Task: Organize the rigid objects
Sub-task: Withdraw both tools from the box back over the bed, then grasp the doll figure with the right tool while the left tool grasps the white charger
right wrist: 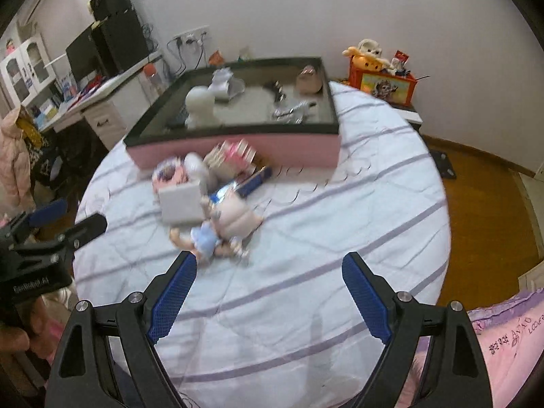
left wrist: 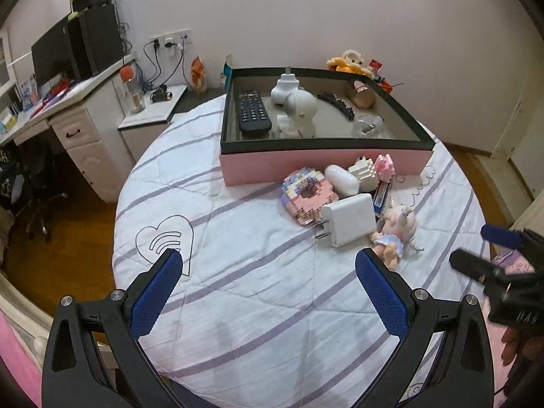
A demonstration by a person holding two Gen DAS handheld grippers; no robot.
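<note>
A pink box [left wrist: 316, 165] with a dark rim sits on the striped bedsheet and holds a black remote [left wrist: 253, 112], a white figurine [left wrist: 299, 112], a dark hair clip [left wrist: 336, 103] and a rose-gold cylinder [left wrist: 362, 93]. In front of it lie a pastel brick model [left wrist: 306, 197], a white oval case [left wrist: 341, 178], a white charger [left wrist: 348, 219] and a small doll [left wrist: 396, 234]. My left gripper [left wrist: 268, 268] is open and empty, short of the pile. My right gripper [right wrist: 268, 268] is open and empty, just short of the doll [right wrist: 210, 238]. The box also shows in the right wrist view [right wrist: 238, 146].
A white desk [left wrist: 78, 102] with a monitor and speakers stands to the left. An orange toy box [right wrist: 380, 81] with plush toys sits behind the bed on the right. Wooden floor surrounds the bed. A pink-purple pillow [right wrist: 503, 340] lies at the near right.
</note>
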